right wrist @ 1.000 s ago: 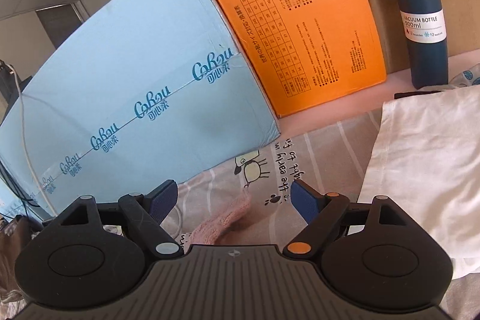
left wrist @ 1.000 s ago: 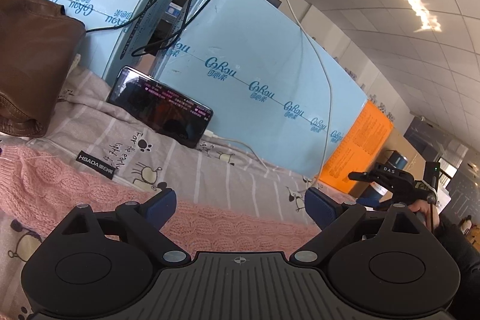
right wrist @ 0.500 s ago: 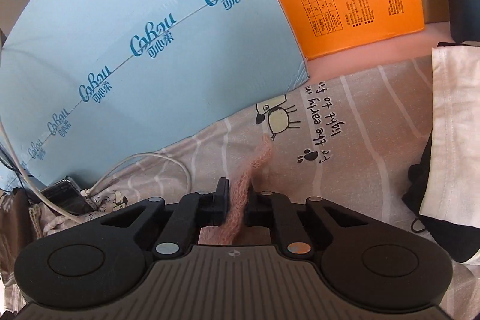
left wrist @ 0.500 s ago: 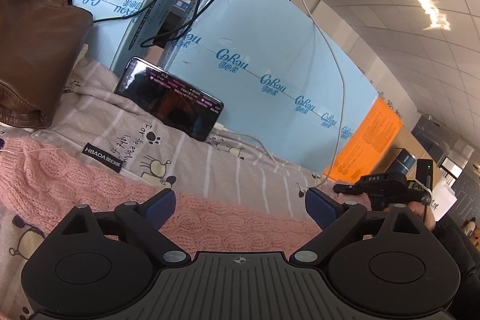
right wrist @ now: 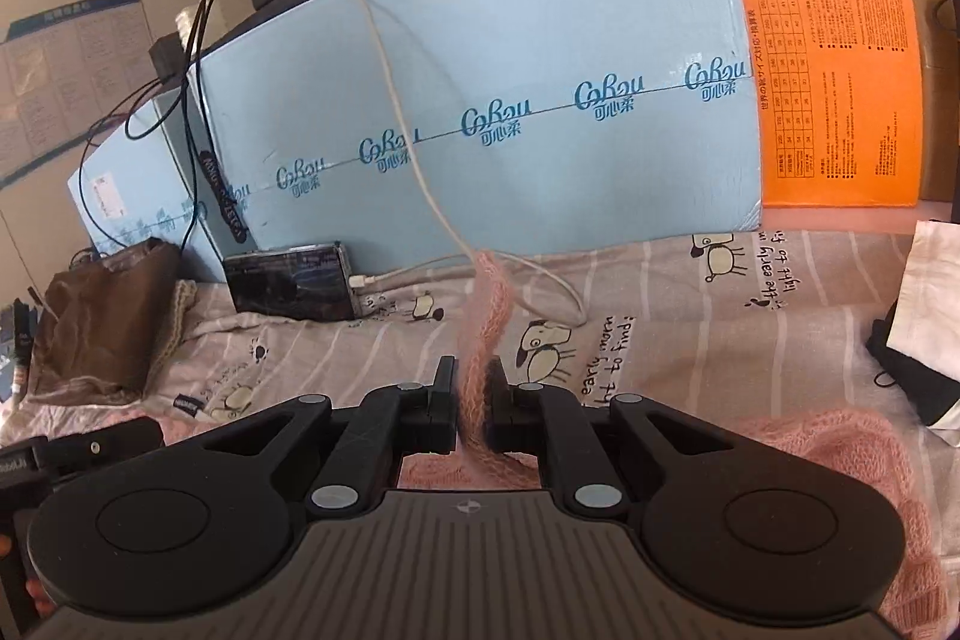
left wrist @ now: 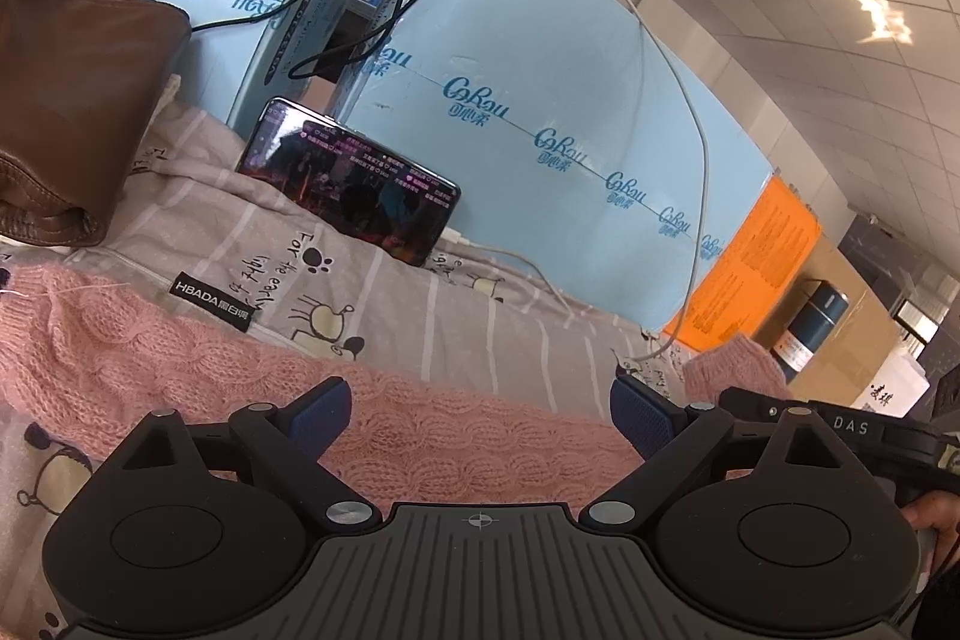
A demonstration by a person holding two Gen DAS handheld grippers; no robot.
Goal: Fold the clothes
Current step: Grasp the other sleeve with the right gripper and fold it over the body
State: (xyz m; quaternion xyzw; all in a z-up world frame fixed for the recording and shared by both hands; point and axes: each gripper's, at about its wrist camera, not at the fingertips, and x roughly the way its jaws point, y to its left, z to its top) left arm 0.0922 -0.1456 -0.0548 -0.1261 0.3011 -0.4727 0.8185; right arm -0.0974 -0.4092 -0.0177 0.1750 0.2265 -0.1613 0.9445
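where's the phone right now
The dark rectangular phone leans against the pale blue cardboard box at the back of the grey cartoon-print bedsheet, right of the brown leather bag; a white cable is plugged into it.

Right hand-held gripper (right wrist: 471, 391) clamps pink sweater sleeve (right wrist: 483, 334).

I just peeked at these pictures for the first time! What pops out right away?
The fluffy pink sweater spread across the cartoon bedsheet, with the right gripper pinching its sleeve. Behind it stand big light-blue boxes, with a glowing phone leaning against them.
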